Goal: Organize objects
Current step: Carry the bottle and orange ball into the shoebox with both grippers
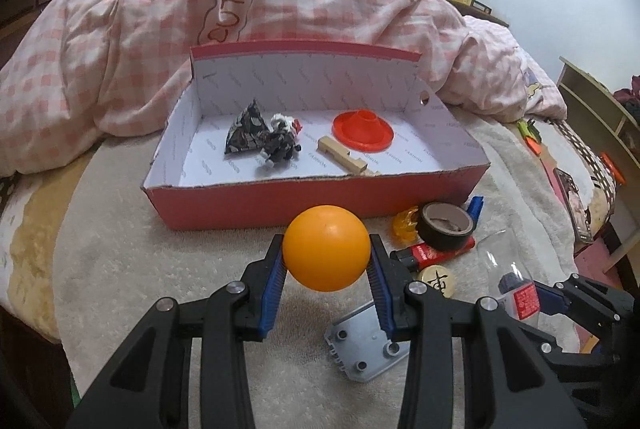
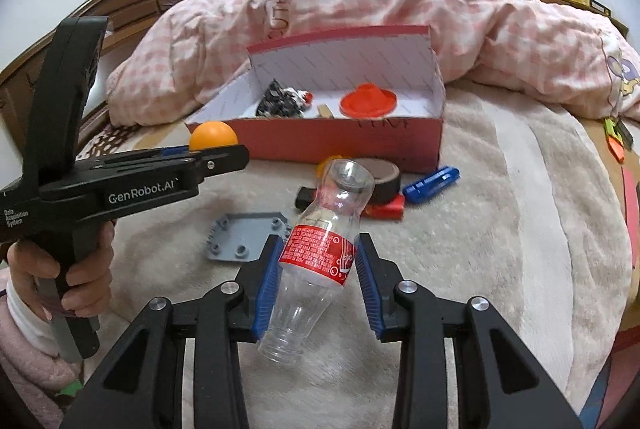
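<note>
My left gripper (image 1: 326,257) is shut on an orange ball (image 1: 326,247), held above the cream blanket just in front of the red shoe box (image 1: 312,205). The right wrist view shows that same ball (image 2: 212,135) in the left gripper (image 2: 218,155), level with the box's near left corner. My right gripper (image 2: 318,269) is shut on a clear plastic bottle (image 2: 320,253) with a red label, tilted with its open mouth pointing away. The box (image 2: 340,141) is open and holds a red disc (image 1: 362,131), a wooden piece (image 1: 344,157), a patterned pouch (image 1: 246,131) and a small black-and-white toy (image 1: 280,143).
Loose on the blanket near the box: a black tape roll (image 1: 446,225), a red lighter (image 1: 432,253), a blue clip (image 2: 432,183), a round game piece (image 1: 436,279), a grey plate (image 1: 366,345). A pink checked quilt (image 1: 280,1) is heaped behind the box. A hand (image 2: 80,269) grips the left tool.
</note>
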